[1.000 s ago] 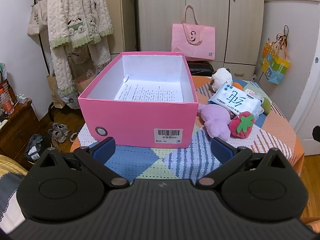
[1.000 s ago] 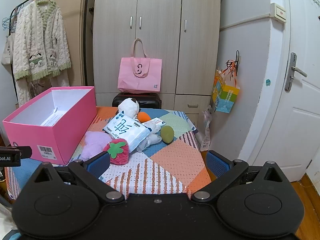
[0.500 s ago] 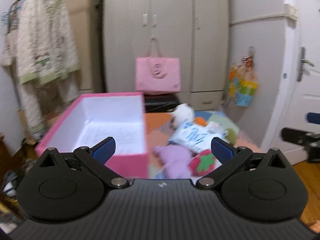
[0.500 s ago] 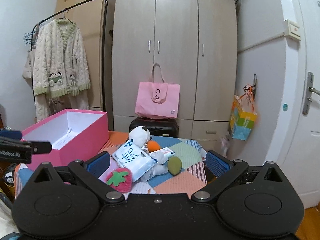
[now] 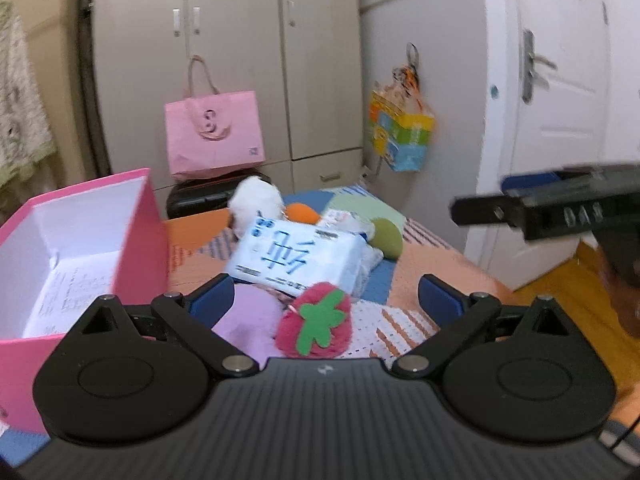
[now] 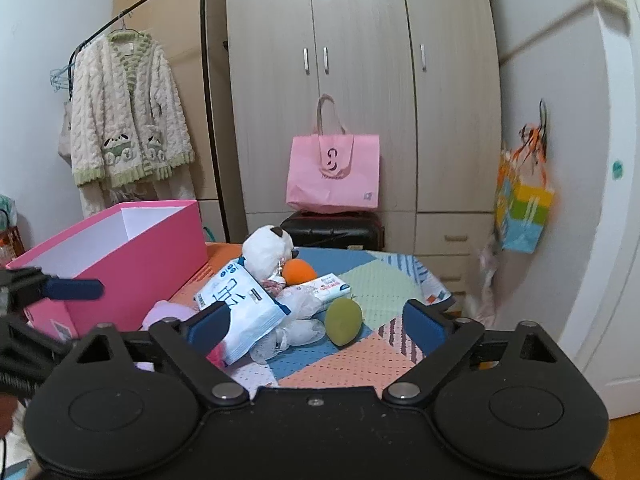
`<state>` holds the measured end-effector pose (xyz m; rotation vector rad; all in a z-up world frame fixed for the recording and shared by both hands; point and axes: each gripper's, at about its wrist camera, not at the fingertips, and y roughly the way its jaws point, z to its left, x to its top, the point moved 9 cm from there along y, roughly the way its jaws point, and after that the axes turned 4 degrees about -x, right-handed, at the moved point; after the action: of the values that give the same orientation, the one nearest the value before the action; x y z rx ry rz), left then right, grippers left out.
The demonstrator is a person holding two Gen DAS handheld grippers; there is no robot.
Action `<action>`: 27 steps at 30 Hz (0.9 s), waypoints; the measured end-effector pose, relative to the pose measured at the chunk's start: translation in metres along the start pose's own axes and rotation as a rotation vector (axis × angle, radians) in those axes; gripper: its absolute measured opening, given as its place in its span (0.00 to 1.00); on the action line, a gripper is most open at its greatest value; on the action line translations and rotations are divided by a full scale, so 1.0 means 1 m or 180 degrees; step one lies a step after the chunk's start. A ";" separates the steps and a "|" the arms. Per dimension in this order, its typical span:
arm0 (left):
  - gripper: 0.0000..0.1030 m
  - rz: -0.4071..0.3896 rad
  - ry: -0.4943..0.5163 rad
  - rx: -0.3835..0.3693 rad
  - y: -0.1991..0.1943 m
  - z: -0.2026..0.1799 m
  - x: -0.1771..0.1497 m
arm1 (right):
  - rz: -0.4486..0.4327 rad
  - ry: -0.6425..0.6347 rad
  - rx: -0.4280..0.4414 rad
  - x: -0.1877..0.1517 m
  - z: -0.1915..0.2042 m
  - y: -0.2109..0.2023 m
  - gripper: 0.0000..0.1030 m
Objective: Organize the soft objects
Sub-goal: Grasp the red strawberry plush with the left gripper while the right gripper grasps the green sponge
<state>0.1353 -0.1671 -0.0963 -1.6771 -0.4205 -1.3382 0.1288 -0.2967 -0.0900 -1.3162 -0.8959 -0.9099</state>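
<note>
1. Bedroom corner: wardrobe behind, patchwork-covered table (image 6: 360, 360) up front carrying the clutter. Left to right follows.
2. Pink box (image 6: 132, 248) at table's left, lid off, nothing in it but a printed sheet on the floor. Judged the drop target.
3. Soft pile sits just right of the box, touching it or nearly so: lilac plush (image 5: 248, 324), strawberry plush (image 5: 316, 326), tissue pack (image 5: 300, 256) lying on top of the heap, white plush cat (image 6: 266, 254) behind, orange ball (image 6: 298, 272), small wipes packet (image 6: 326, 285), green mango-shaped toy (image 6: 343, 320) at the right edge.
4. Left gripper (image 5: 324, 300): jaws wide, released, nothing pinched. Strawberry and lilac plush lie directly ahead between the finger lines, close below. Nearest arm for those two.
5. Right gripper (image 6: 316, 324): jaws closing from wide, not on anything yet; tissue pack corner and a crumpled clear bag lie in the gap ahead, green toy too. Nearest arm for that right end.
6. Key relation: tissue pack's long axis runs diagonally, near-left to far-right in the left view, so not across either jaw span. Short side looks like the easier bite.
7. Looks: strawberry is fuzzy red with a green felt leaf, squashy; pack is a glossy white-blue film, likely slippery.
8. Nothing boxed yet; task barely started, I'd say.
</note>
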 end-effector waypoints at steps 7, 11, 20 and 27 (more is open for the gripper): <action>0.85 0.0250 0.0236 -0.0036 0.036 -0.004 -0.023 | 0.0036 0.0054 0.0125 -0.009 -0.016 0.044 0.76; 0.76 0.0376 0.0304 -0.0054 0.049 -0.005 -0.030 | 0.0161 -0.0022 0.0105 -0.018 -0.020 0.074 0.56; 0.73 0.0595 0.0217 -0.0037 0.064 -0.002 -0.037 | 0.0414 0.0110 0.0184 -0.031 -0.031 0.115 0.50; 0.42 0.0730 0.0011 -0.0047 0.074 0.004 -0.043 | 0.0601 0.0350 0.0319 -0.037 -0.036 0.137 0.51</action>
<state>0.1767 -0.1907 -0.1675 -1.6794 -0.2088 -1.1775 0.2414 -0.3253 -0.1789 -1.2299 -0.7102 -0.7727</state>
